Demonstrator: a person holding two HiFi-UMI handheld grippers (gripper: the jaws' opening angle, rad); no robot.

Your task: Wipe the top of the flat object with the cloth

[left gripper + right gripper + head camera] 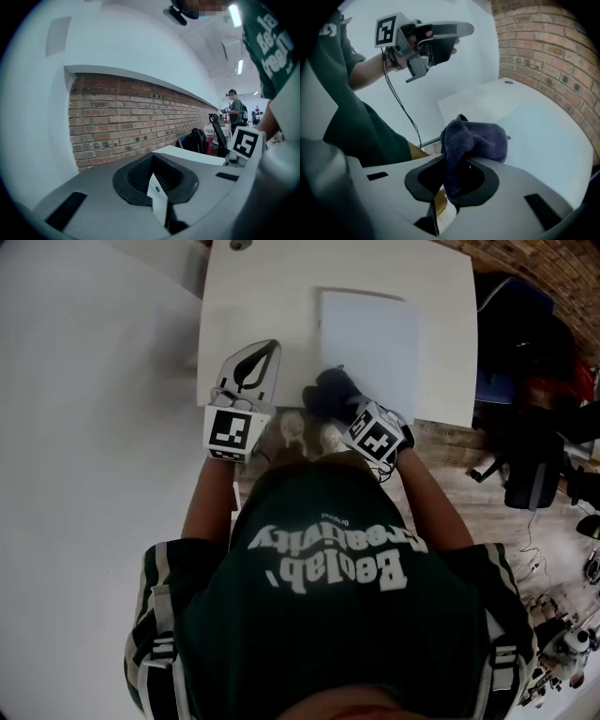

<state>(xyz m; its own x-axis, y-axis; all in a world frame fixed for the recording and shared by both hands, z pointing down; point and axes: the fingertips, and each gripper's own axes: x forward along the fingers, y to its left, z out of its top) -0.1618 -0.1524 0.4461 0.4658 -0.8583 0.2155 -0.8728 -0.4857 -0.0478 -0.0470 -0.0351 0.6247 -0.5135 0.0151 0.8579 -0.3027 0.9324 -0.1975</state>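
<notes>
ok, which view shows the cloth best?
Right gripper view: the cloth sits large and central, pinched in the right gripper. Head view shows it only as a small dark lump; left gripper view misses it.

Lighting is diffuse and comes from overhead: in the left gripper view the ceiling strip lights (233,15) clip to pure white. My head view is dim and low in contrast. The white bench (253,306) is its brightest area, and the pale flat object (370,334) separates from it only by a faint bluish tint. Shadows on the bench are weak and soft-edged. The dark cloth (476,140) renders almost without texture. Both gripper views show strong wide-angle distortion with black vignetted corners, and the brick wall (140,122) bows visibly. The bodies of my left tool (157,187) and right tool (452,180), close to the lens, are soft and out of focus.
</notes>
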